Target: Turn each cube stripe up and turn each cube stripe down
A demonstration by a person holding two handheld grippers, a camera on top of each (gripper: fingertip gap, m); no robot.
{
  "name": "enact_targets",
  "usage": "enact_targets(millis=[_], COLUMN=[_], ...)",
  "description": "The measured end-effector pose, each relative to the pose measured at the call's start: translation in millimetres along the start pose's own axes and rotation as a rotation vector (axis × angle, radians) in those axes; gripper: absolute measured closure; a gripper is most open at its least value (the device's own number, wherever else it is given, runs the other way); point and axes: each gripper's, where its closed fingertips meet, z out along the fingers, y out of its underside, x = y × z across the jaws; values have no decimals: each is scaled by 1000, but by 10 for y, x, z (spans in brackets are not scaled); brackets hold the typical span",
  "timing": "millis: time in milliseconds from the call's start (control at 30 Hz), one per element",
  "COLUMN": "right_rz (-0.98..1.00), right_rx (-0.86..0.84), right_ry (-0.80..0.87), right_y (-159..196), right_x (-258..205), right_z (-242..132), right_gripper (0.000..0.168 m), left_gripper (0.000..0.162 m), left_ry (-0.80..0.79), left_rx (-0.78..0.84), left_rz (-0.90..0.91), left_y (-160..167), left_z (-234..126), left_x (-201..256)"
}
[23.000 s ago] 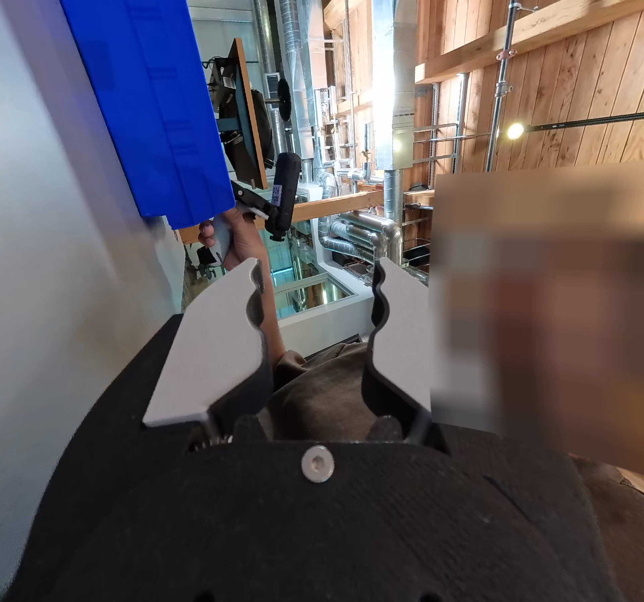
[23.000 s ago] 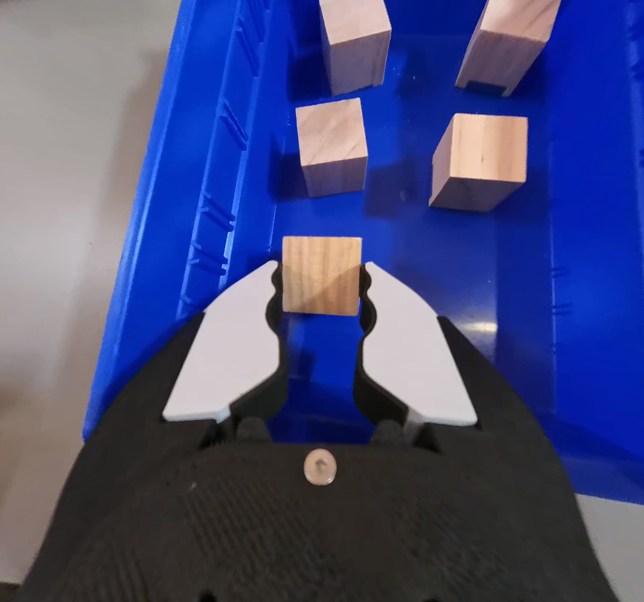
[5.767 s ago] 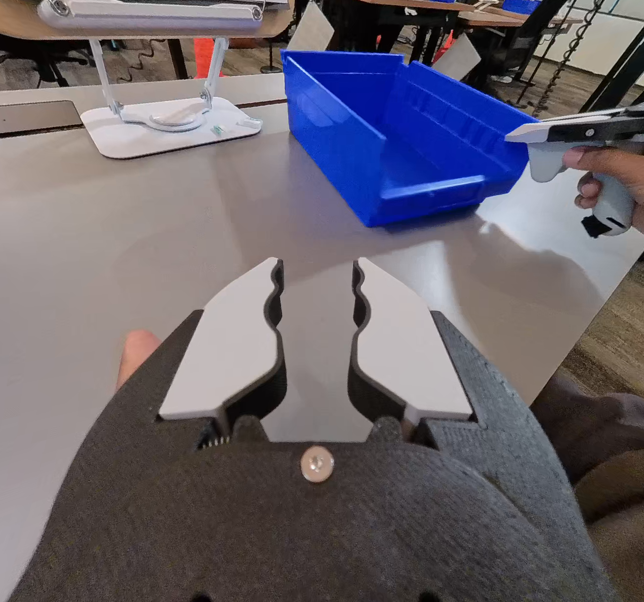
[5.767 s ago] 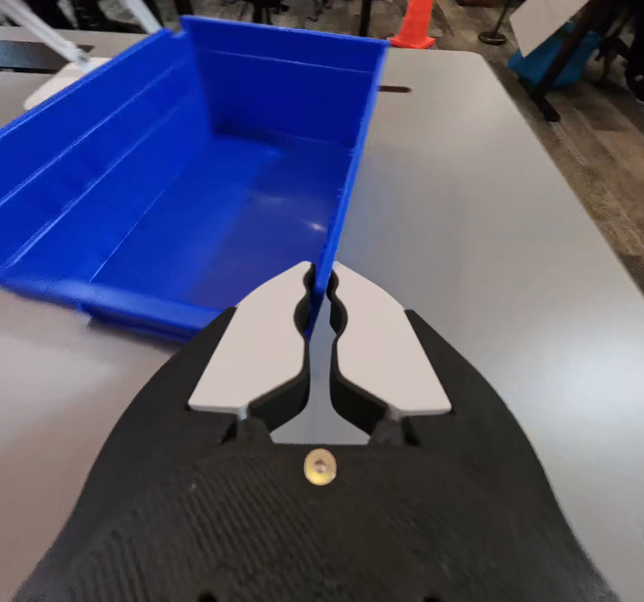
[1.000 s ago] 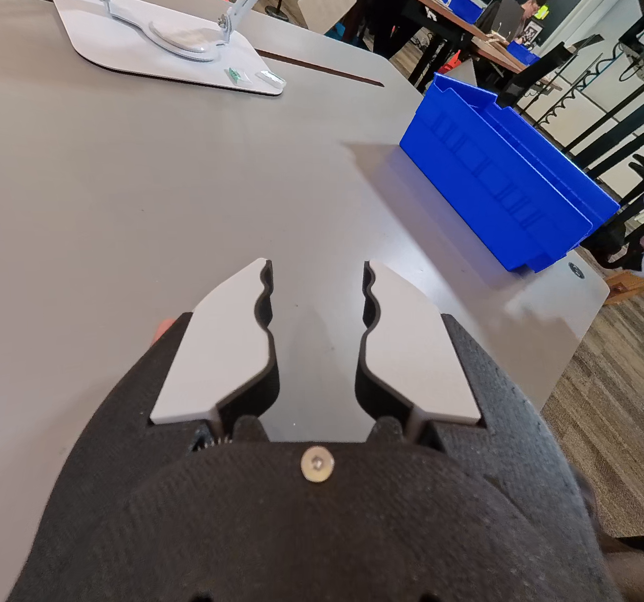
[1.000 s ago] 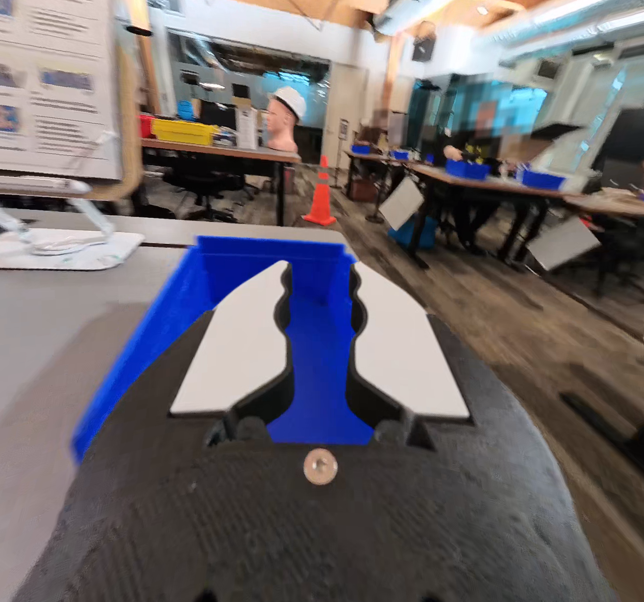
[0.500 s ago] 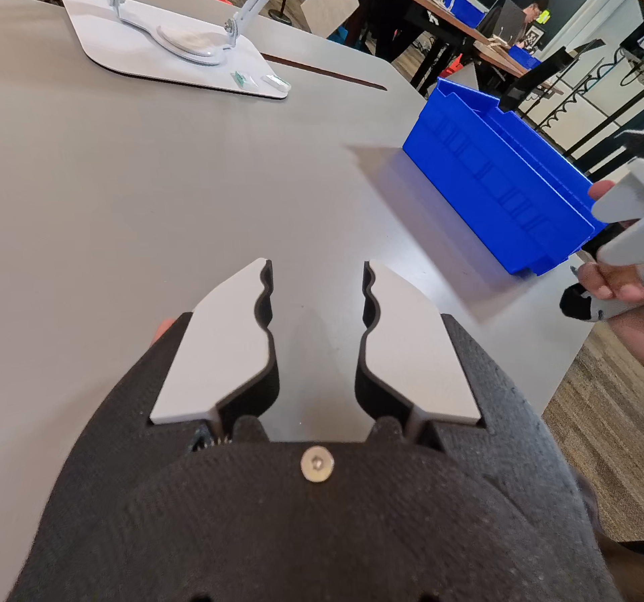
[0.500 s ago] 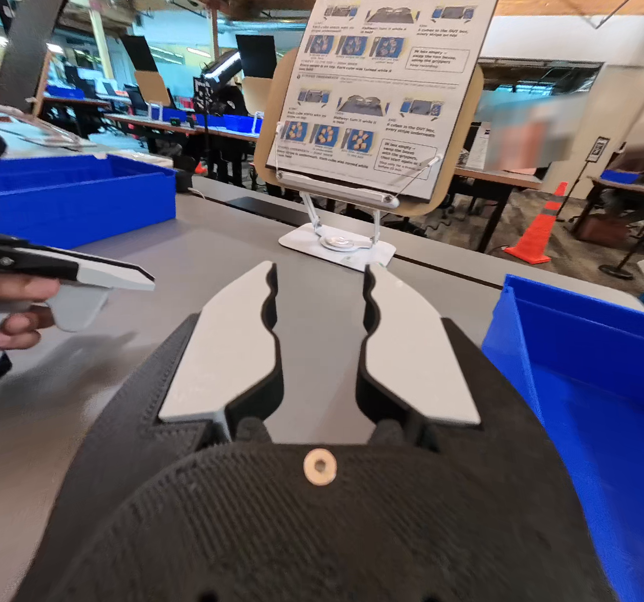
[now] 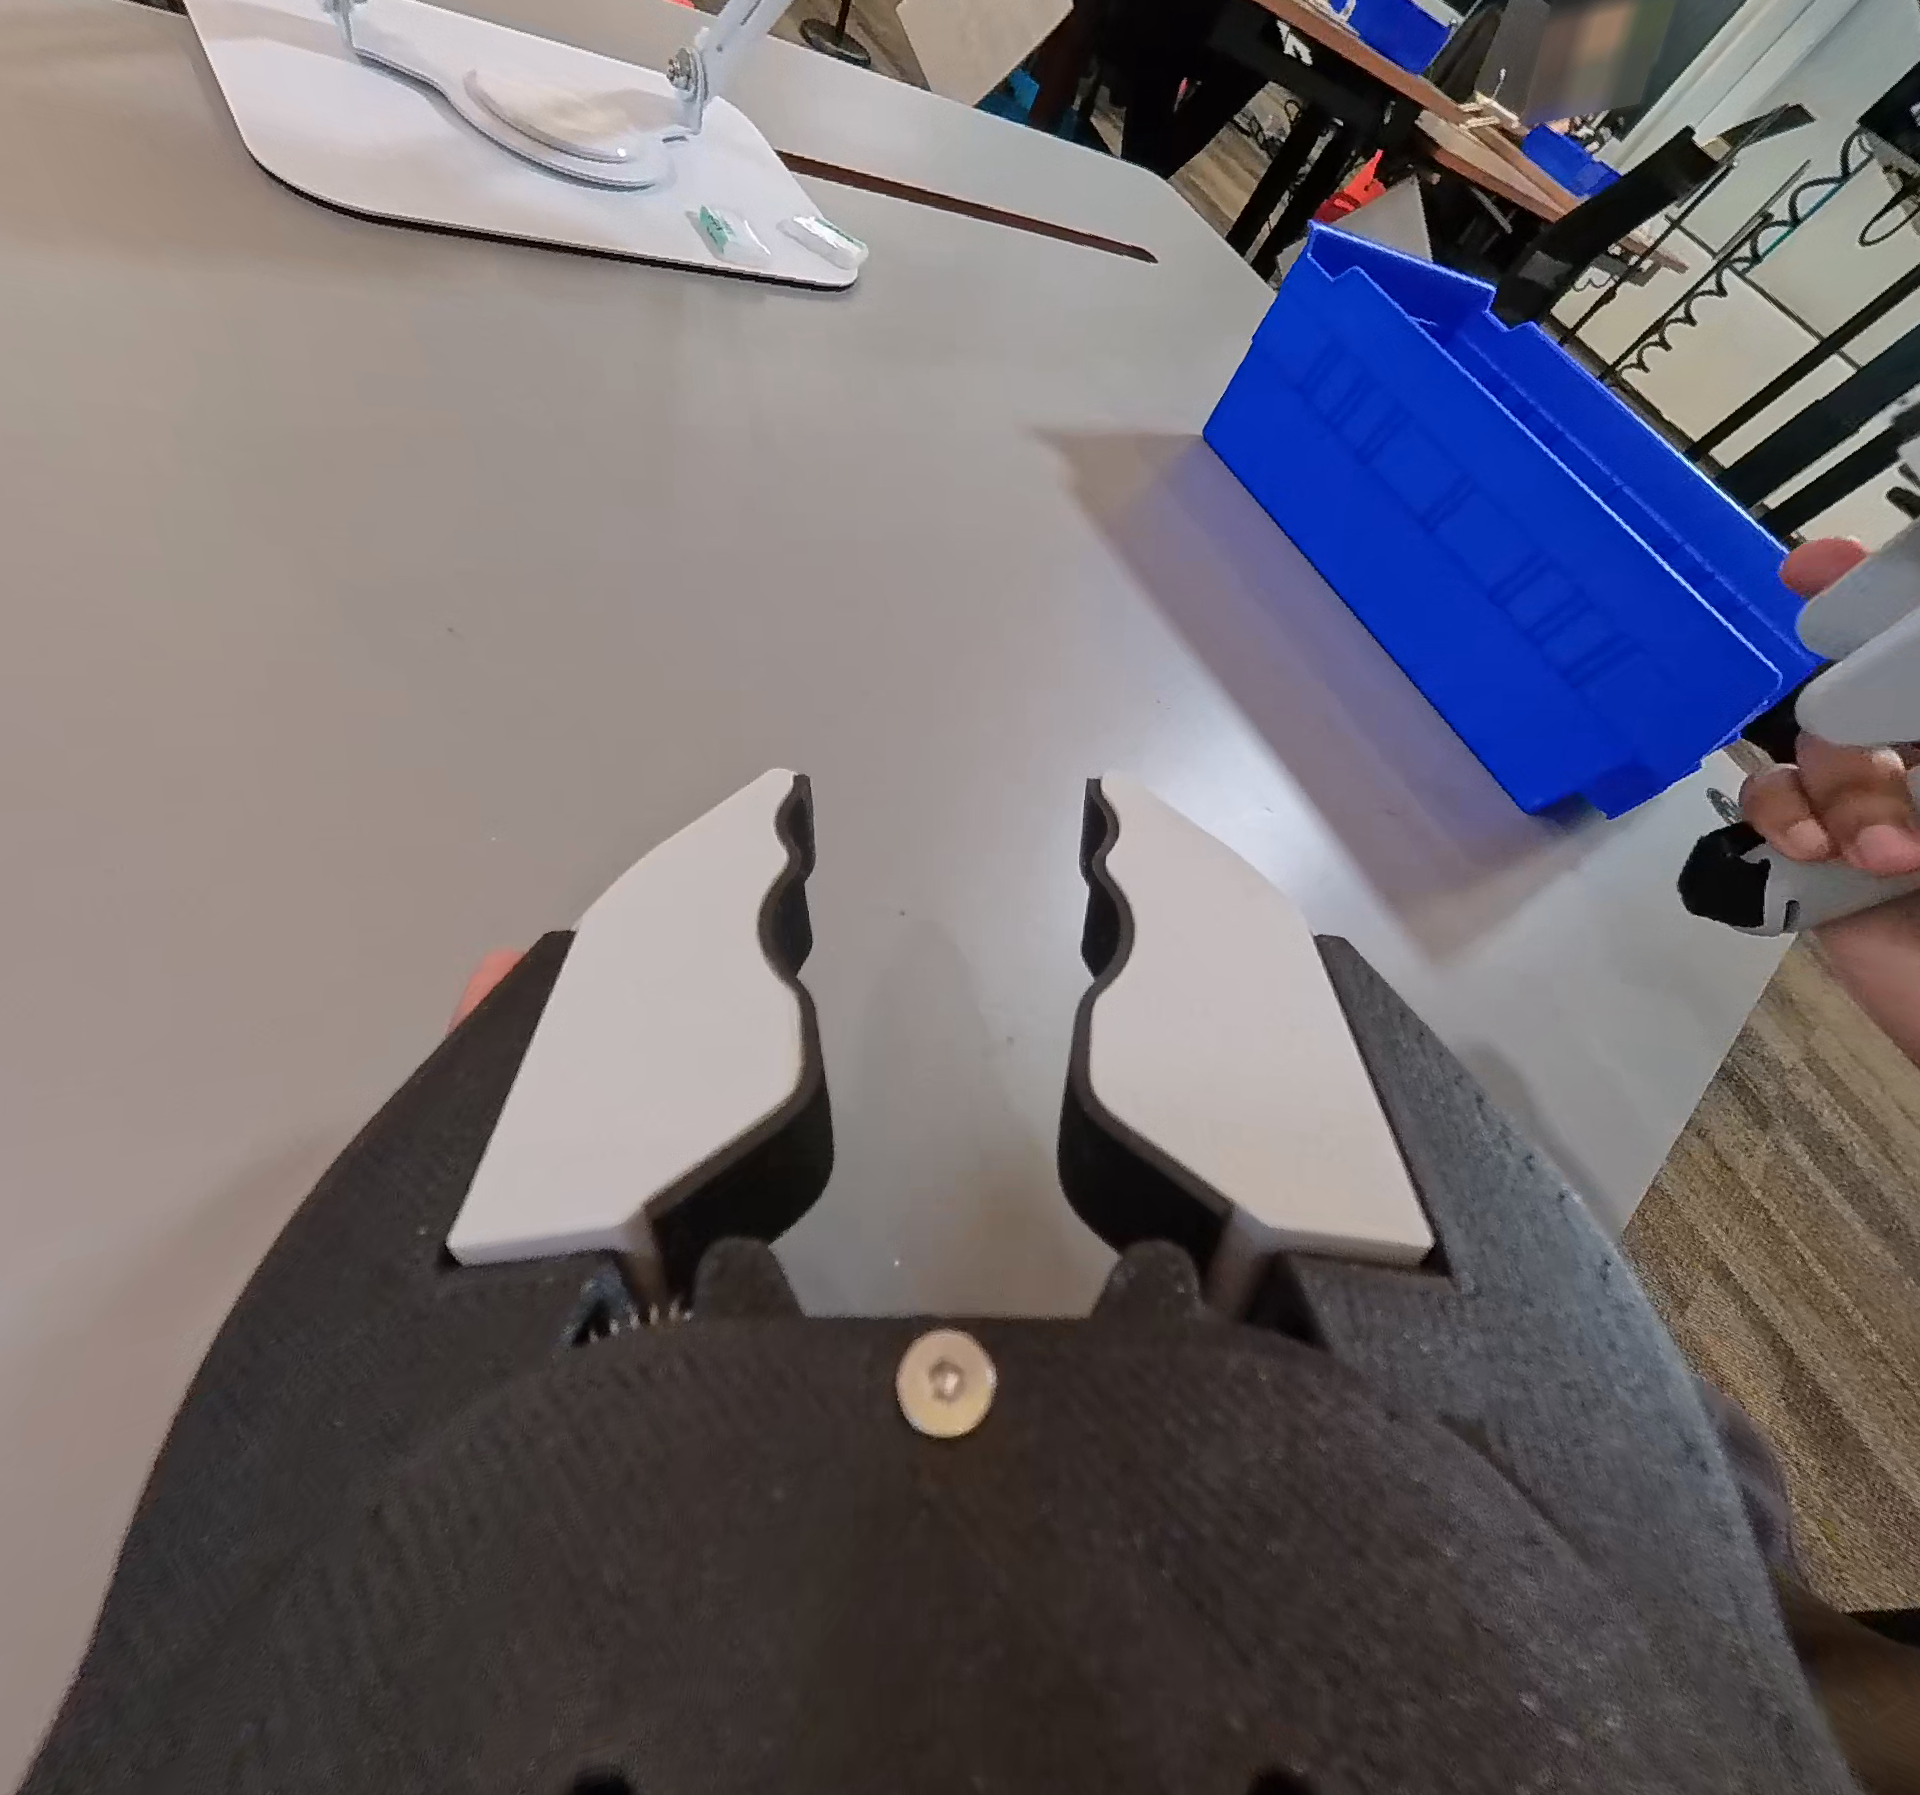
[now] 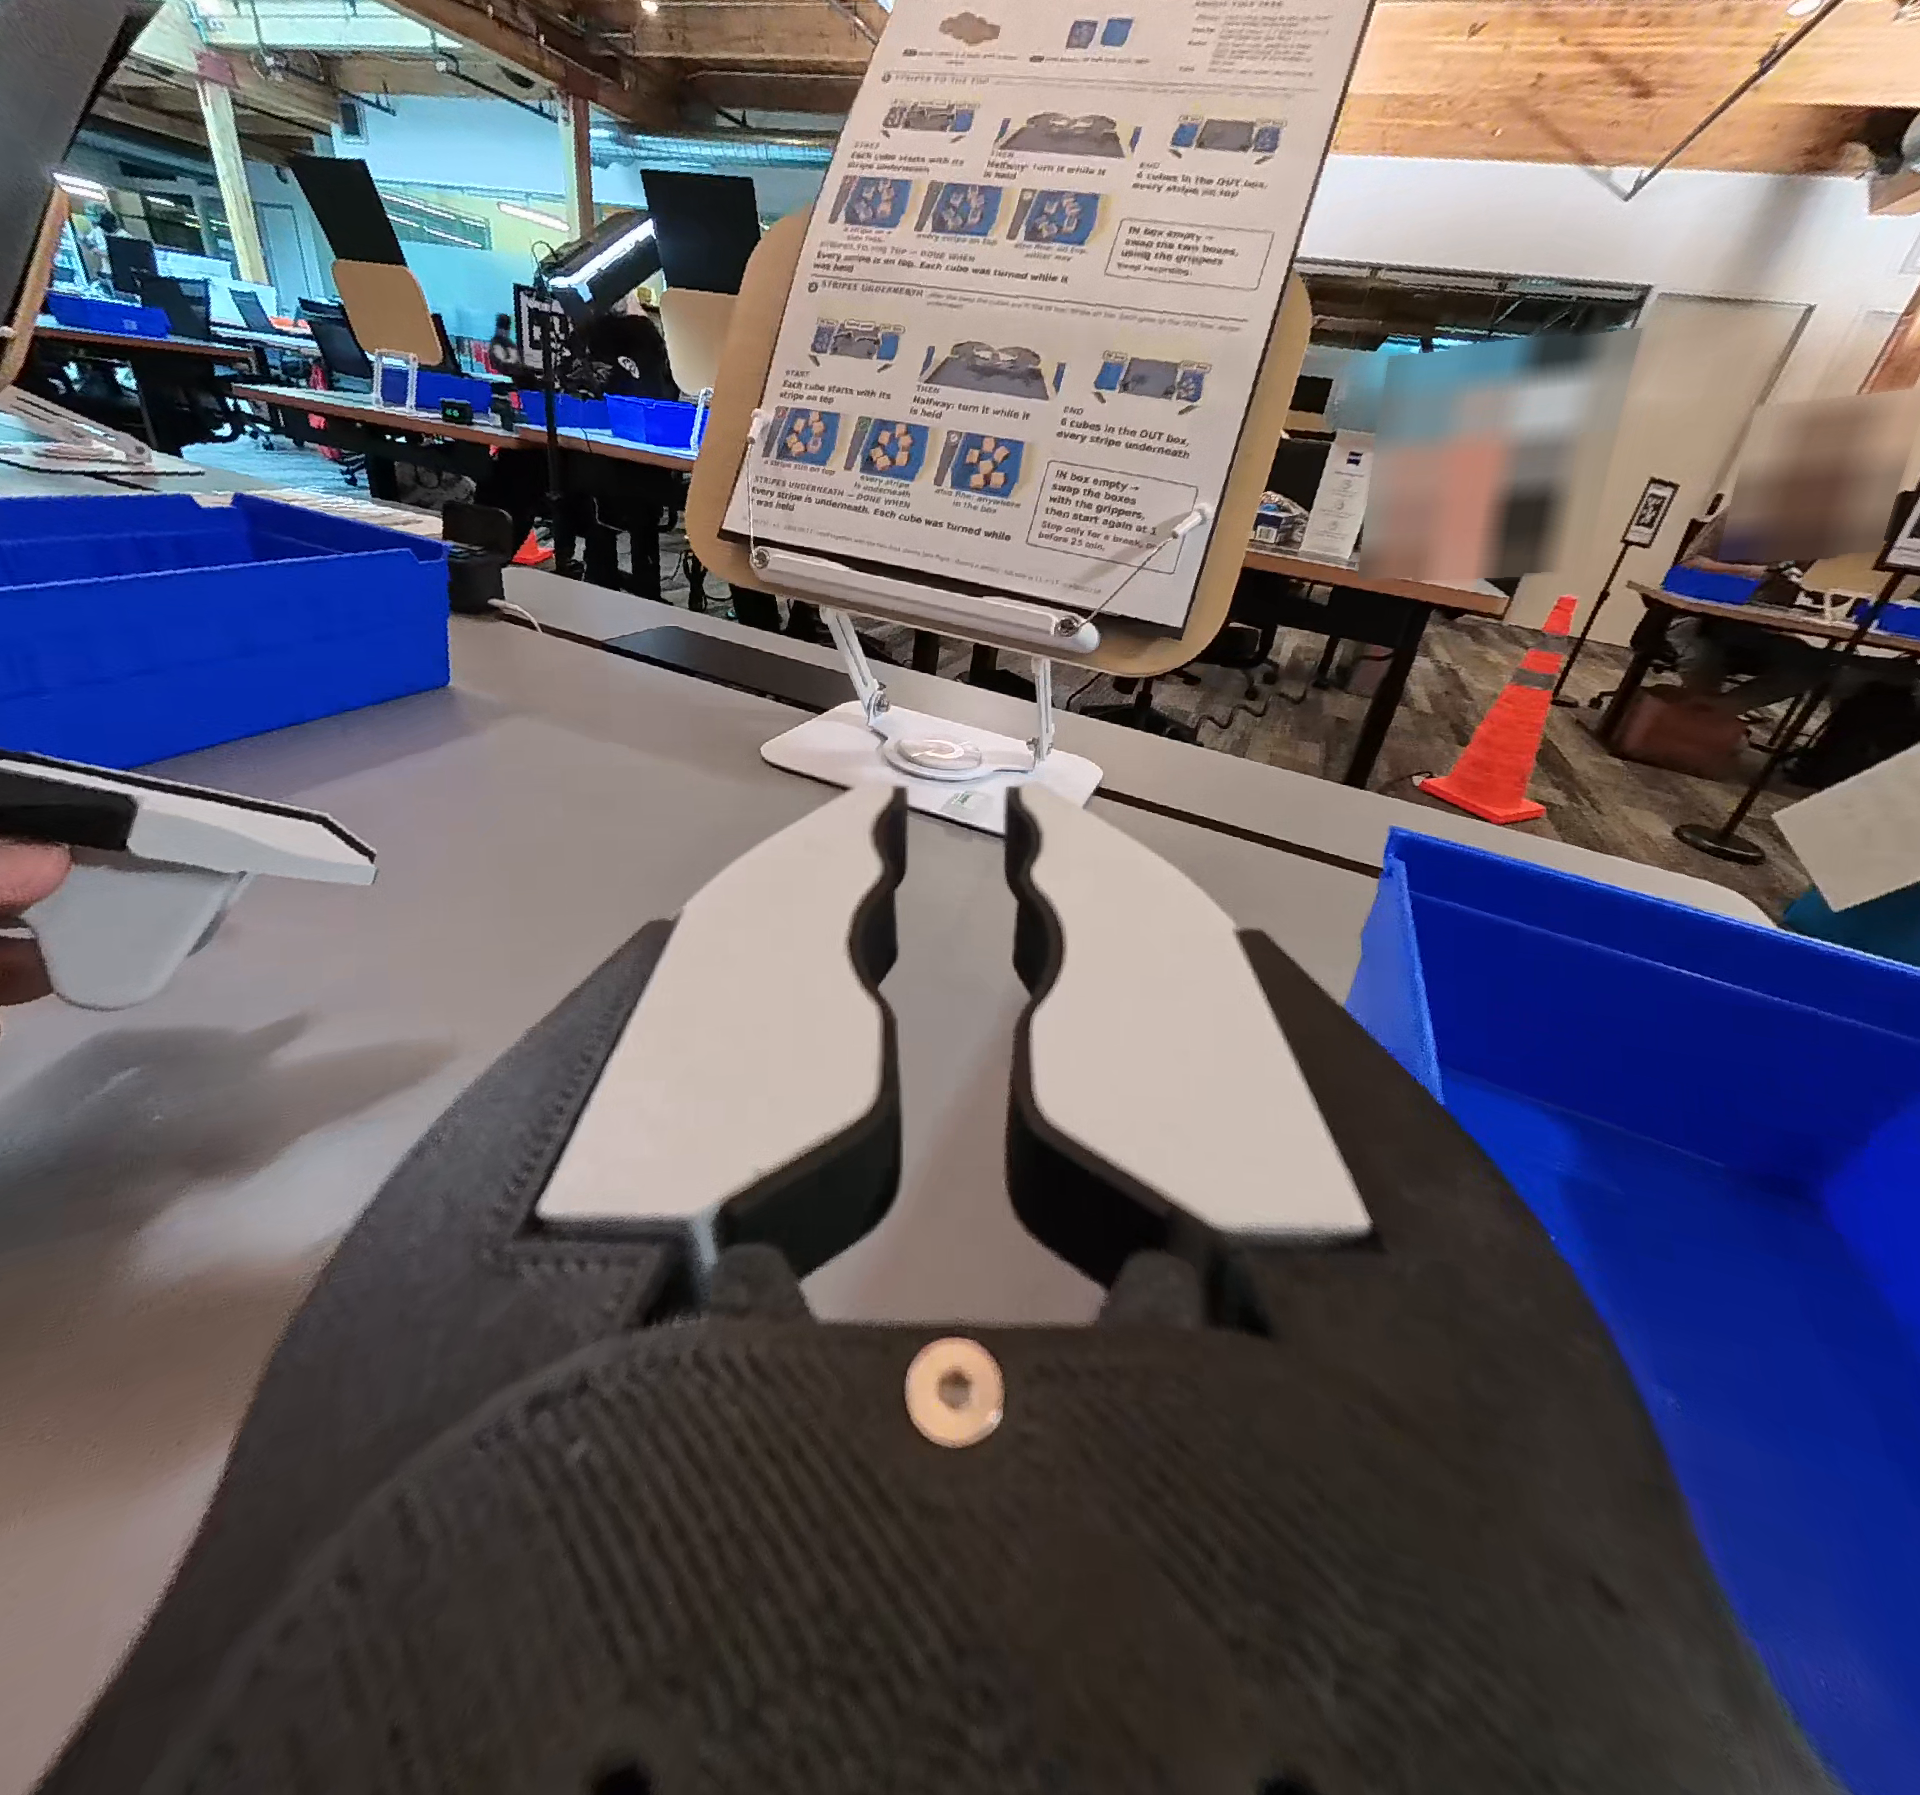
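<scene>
Both grippers are empty and held low over the grey table [image 9: 520,519]. Left gripper [image 9: 943,789]: jaws well apart, nothing between them, pointed across bare tabletop. Right gripper [image 10: 951,805]: jaws nearer together but with a clear gap, nothing clamped, aimed toward the document stand [image 10: 935,753] that carries a printed instruction sheet [image 10: 1049,249]. A blue bin [image 10: 1662,1070] sits just to the right of the right gripper, near the table's right edge; the part of its interior that shows holds nothing. A second blue bin [image 10: 208,613] stands farther off to the left in the right wrist view; its inside is hidden by its wall. No cubes are visible in either view, so their location and stripe orientation cannot be confirmed. Assessment: no turning step is in hand; this looks like a pause or a reset between rounds. To proceed properly, first bring a bin interior into view and locate the cubes, then approach one cube from above with jaws spread wider than it, square to two opposite faces. Keep the two grippers clear of each other and of the bin walls.
</scene>
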Motion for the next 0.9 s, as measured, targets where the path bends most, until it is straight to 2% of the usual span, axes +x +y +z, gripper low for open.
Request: enact_targets(millis=[200, 500, 900], right_rz=[-54, -15, 101], right_rx=[45, 95, 15], right_ry=[24, 20, -5], right_y=[-92, -151, 88], right_x=[-14, -1, 50], right_z=[-45, -80, -26], right_gripper=[168, 168, 164], left_gripper=[112, 111, 104], left_ry=[8, 8, -5], left_rx=[-17, -12, -14], left_rz=[-11, -15, -19], left_y=[29, 19, 18], left_z=[17, 13, 10], left_x=[-6, -16, -34])
